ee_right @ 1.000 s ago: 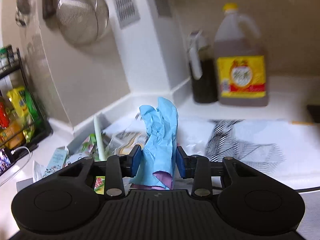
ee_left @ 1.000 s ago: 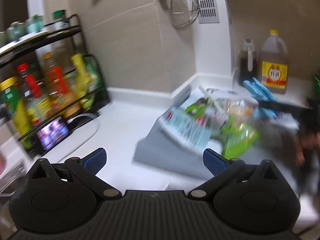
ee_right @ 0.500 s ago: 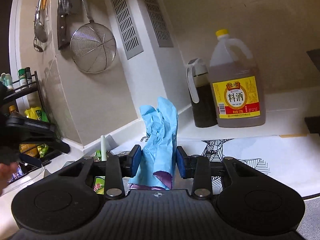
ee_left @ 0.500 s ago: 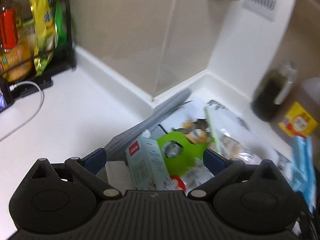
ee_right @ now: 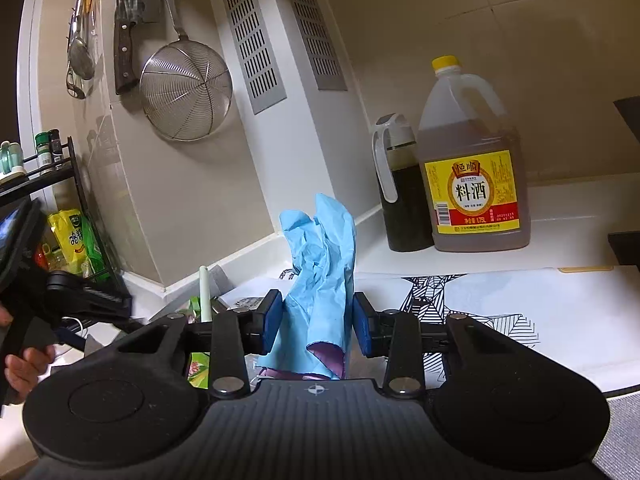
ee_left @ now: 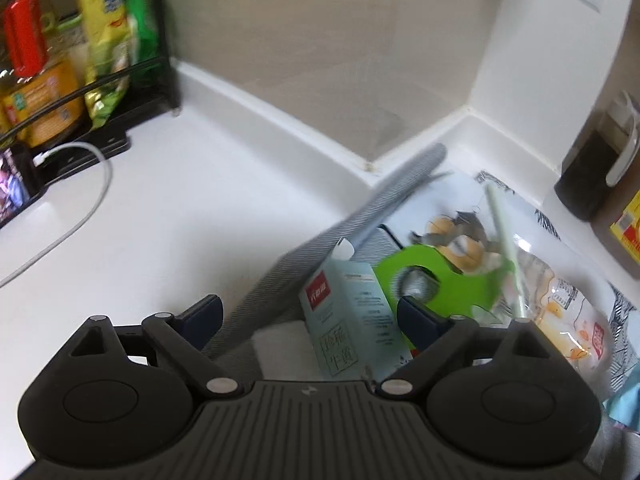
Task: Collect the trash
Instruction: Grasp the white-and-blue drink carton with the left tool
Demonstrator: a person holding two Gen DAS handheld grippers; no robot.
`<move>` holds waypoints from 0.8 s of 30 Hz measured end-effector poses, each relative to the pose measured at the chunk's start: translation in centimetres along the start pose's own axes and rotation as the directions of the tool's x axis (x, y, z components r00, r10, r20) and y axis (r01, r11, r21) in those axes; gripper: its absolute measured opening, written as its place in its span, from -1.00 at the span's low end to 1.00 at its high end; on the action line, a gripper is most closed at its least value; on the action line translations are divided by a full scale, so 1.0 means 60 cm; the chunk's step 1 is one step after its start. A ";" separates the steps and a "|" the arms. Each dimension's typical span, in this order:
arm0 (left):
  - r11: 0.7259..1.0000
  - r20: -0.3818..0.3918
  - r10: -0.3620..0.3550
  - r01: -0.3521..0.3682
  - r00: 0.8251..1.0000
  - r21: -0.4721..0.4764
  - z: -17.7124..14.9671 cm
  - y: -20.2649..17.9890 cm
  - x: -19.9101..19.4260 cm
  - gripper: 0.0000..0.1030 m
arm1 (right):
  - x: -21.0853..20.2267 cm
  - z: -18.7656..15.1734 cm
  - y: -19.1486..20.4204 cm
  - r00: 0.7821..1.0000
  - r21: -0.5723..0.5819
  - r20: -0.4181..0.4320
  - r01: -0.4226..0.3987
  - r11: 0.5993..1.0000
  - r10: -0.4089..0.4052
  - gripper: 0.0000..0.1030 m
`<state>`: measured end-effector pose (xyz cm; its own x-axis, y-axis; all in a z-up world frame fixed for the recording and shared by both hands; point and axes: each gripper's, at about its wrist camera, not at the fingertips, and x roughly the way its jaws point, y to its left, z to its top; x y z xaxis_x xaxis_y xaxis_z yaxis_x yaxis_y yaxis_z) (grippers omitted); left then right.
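My left gripper (ee_left: 312,318) points down over a pile of trash at the counter's corner, its jaws wide and closing. A pale teal milk carton (ee_left: 352,312) lies between the pads, which do not press it. Beside the carton are a green ring-shaped wrapper (ee_left: 424,276), a pale green straw (ee_left: 504,240) and a clear snack bag (ee_left: 560,304), partly on a grey mat (ee_left: 320,252). My right gripper (ee_right: 318,322) is shut on a crumpled blue glove (ee_right: 320,256) that stands upright above a white sheet with black line drawings (ee_right: 480,300).
A cooking wine jug (ee_right: 476,184) and a dark oil dispenser (ee_right: 400,200) stand against the back wall. A black rack of bottles and packets (ee_left: 100,60), a phone (ee_left: 12,188) and its white cable (ee_left: 80,216) sit left. A strainer (ee_right: 186,88) and cleaver (ee_right: 124,40) hang on the wall.
The left gripper swung from facing the rack down onto the trash pile, bringing the carton between its jaws, which narrowed slightly. The right gripper tilted up a little and kept the glove.
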<state>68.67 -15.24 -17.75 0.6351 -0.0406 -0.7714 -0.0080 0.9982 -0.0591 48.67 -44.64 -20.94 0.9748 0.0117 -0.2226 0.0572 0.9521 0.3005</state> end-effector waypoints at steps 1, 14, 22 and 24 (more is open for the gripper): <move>1.000 0.010 0.010 -0.010 1.000 -0.004 0.000 0.013 -0.005 0.88 | 0.000 0.000 0.001 1.000 -0.001 0.000 0.002 1.000 -0.002 -0.21; 0.998 0.022 -0.034 0.036 0.999 -0.054 -0.012 0.056 -0.057 0.96 | 0.001 -0.002 0.002 1.000 -0.002 -0.004 0.009 1.000 -0.009 -0.21; 0.996 0.012 0.017 -0.018 1.000 0.090 -0.034 -0.023 -0.043 0.92 | 0.003 -0.003 0.000 1.000 0.006 -0.015 0.009 1.000 -0.009 -0.20; 0.993 0.006 0.026 -0.027 1.000 0.111 -0.041 -0.025 -0.037 0.67 | 0.003 -0.002 0.001 1.000 0.003 -0.018 0.011 1.000 -0.011 -0.20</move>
<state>65.38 -16.77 -17.51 0.6392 -0.0143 -0.7689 0.0608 0.9976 0.0319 48.82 -44.55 -21.10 0.9702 0.0069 -0.2421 0.0683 0.9513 0.3008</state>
